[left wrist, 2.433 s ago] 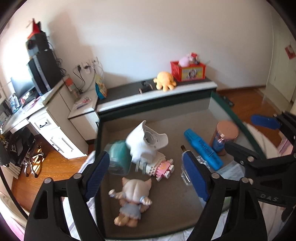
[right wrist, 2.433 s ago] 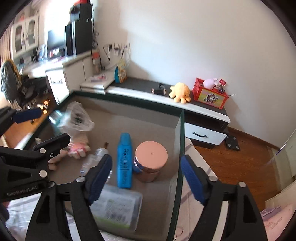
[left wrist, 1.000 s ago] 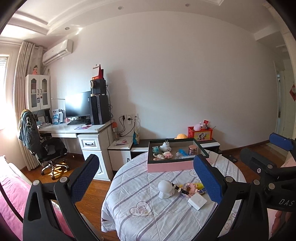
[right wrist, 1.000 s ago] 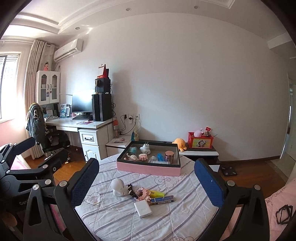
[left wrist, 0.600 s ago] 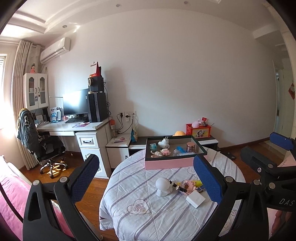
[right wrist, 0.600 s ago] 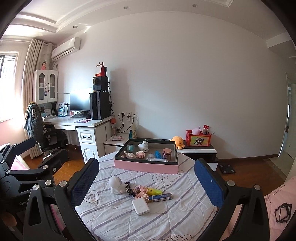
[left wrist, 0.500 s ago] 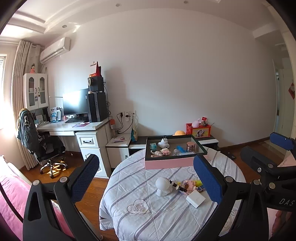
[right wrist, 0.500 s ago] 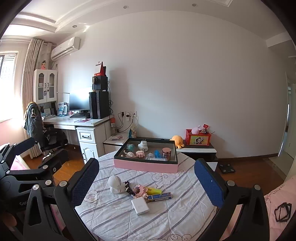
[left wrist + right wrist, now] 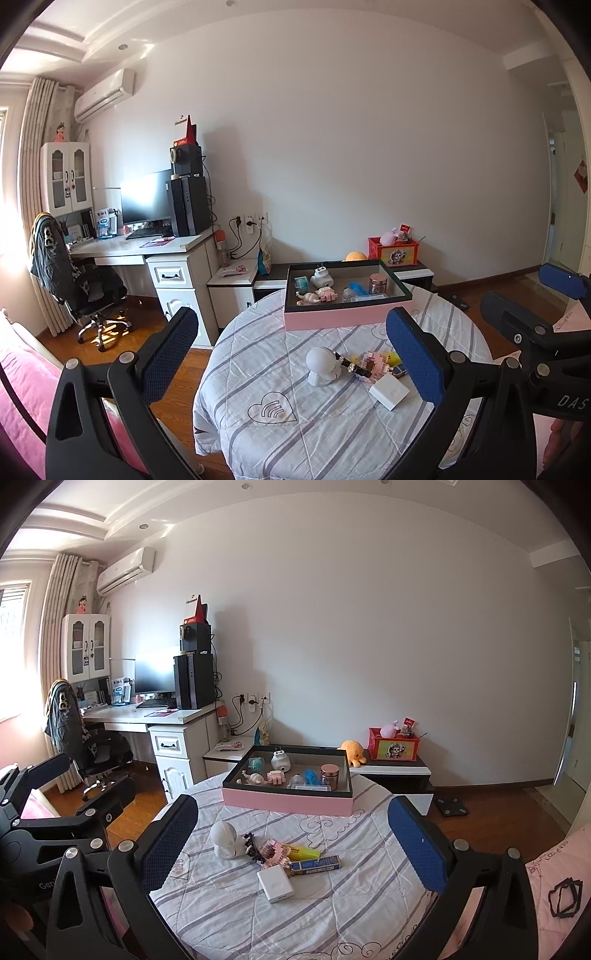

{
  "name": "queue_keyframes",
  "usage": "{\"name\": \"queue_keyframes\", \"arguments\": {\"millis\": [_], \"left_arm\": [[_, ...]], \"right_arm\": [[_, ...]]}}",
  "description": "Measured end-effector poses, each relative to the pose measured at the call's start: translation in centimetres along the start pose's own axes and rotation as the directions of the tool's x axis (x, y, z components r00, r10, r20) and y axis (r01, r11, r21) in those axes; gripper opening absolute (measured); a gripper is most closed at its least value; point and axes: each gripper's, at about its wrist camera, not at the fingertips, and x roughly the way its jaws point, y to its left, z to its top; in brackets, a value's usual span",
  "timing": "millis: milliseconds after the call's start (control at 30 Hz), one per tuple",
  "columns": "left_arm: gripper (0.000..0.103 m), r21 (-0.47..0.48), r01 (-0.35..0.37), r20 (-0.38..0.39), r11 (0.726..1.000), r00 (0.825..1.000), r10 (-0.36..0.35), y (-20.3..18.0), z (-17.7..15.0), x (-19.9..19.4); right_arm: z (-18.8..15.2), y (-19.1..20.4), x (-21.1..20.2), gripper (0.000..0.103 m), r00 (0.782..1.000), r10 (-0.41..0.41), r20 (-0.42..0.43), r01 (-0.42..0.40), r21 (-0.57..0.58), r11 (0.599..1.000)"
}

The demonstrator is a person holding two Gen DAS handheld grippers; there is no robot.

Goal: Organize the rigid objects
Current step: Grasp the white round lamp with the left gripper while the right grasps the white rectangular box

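A pink box [image 9: 347,318] [image 9: 284,802] with a dark rim stands at the far side of a round table [image 9: 258,369] [image 9: 229,897] and holds several small objects. Nearer lie a white round figure [image 9: 322,365] [image 9: 226,839], a pink block toy [image 9: 373,363] [image 9: 271,851], a yellow marker [image 9: 303,850], a blue pen box [image 9: 316,863] and a white flat box [image 9: 388,391] [image 9: 275,883]. My left gripper [image 9: 295,365] and my right gripper [image 9: 291,845] both hang open and empty, well back from the table.
A desk [image 9: 147,247] with monitor and computer tower stands left, with an office chair [image 9: 88,291] beside it. A low cabinet [image 9: 391,771] behind the table carries a red box [image 9: 393,747] and an orange plush [image 9: 351,751]. Pink bedding [image 9: 22,398] lies at the left.
Both grippers have pulled far back from inside the pink box, so the whole table shows. Over the last second the view barely shifted. Both stay open.
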Motion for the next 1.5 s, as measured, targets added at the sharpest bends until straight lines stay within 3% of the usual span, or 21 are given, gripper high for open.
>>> {"name": "queue_keyframes", "arguments": {"millis": [267,433,733,900,1067,1133,1167,1267,1300,1500], "left_arm": [[0.103,-0.001,0.012,-0.043,1.0,0.999,-0.012,-0.1,-0.9,2.0],[0.103,0.0,0.037,-0.111,0.999,0.993,-0.037,-0.1,-2.5,4.9],[0.103,0.007,0.062,-0.326,0.998,0.944,-0.056,0.3,-8.5,12.1],[0.103,0.0,0.035,-0.406,0.999,0.913,-0.032,1.3,-10.8,14.8],[0.103,-0.015,0.041,-0.438,0.999,0.898,-0.044,1.8,-11.8,16.3],[0.103,-0.021,0.047,-0.449,0.999,0.892,-0.051,1.9,-11.9,16.7],[0.103,-0.025,0.053,-0.453,0.998,0.89,-0.058,1.9,-12.0,16.9],[0.103,-0.033,0.066,-0.464,0.997,0.883,-0.074,1.8,-12.2,17.6],[0.103,-0.034,0.074,-0.466,0.997,0.881,-0.081,1.6,-12.2,17.8],[0.103,-0.043,0.125,-0.479,0.991,0.868,-0.131,0.0,-12.0,20.0]], "right_arm": [[-0.6,-0.2,1.8,0.103,0.999,0.005,-0.04,-0.005,0.004,1.0],[-1.9,-0.4,4.4,0.103,0.995,0.013,-0.102,-0.012,0.008,1.0],[-7.5,-0.8,12.1,0.103,0.957,0.056,-0.283,-0.048,0.036,0.998],[-11.0,-0.9,16.5,0.102,0.912,0.088,-0.401,-0.07,0.059,0.996],[-12.9,-0.2,19.4,0.09,0.879,0.132,-0.459,-0.118,0.059,0.991],[-13.4,-0.1,20.4,0.071,0.866,0.142,-0.479,-0.131,0.056,0.99],[-13.6,0.0,20.9,0.068,0.86,0.138,-0.491,-0.131,0.049,0.99],[-13.7,0.1,21.3,0.054,0.863,0.143,-0.484,-0.154,0.017,0.988],[-13.6,-0.1,21.3,0.043,0.867,0.152,-0.476,-0.163,0.018,0.987],[-13.1,-1.6,20.3,0.042,0.88,0.17,-0.443,-0.174,0.034,0.984]]}}
